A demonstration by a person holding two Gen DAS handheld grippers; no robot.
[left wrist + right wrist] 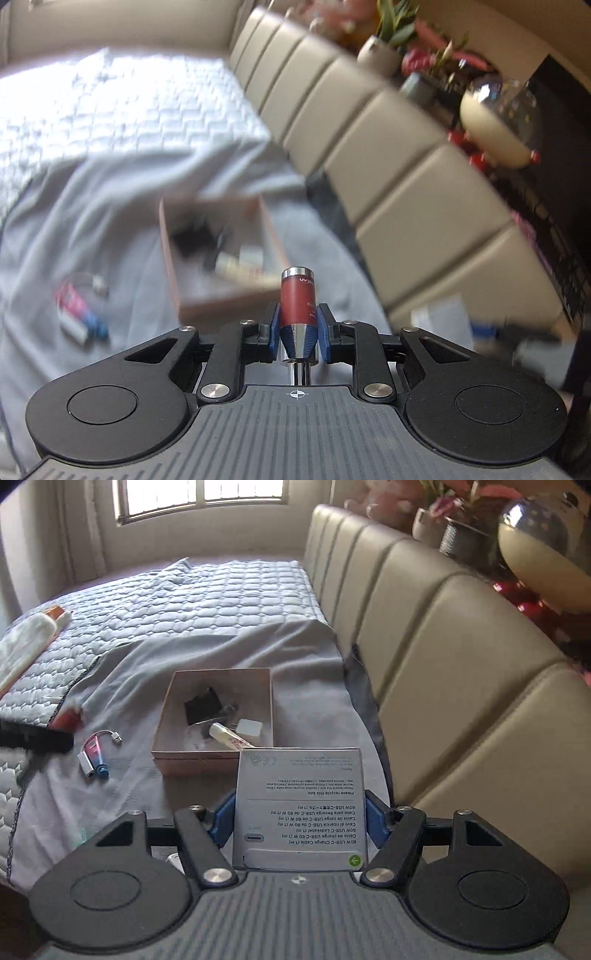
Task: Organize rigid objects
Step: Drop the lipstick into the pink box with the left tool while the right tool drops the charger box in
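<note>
The left gripper point(298, 334) is gripping a small red and silver cylinder point(297, 301) between its blue pads point(274, 328), the jaws drawn in close around it so the cylinder is standing up out of them and pointing away from the camera. The right gripper point(300, 821) is holding a flat white cable box point(301, 808) by its two side edges, jaws spread fairly wide to span it, with the printed face turned toward the camera and the text reading upside down. Just beyond the white box an open cardboard box point(214, 755) is sitting on a grey blanket point(236, 646) spread over the bed; inside it a black block point(201, 703), a white charger plug point(249, 728) and a pale tube point(231, 738) are lying together. To the left of the cardboard box, near but apart from it, a cluster of small adapters point(94, 757) in pink, white and blue is lying on the blanket. The left wrist view is showing the cardboard box point(218, 254) blurred. Along the right, a beige padded headboard point(424, 627) is running beside the bed, and farther back a quilted cover point(207, 590) is stretching toward a window point(203, 494).
</note>
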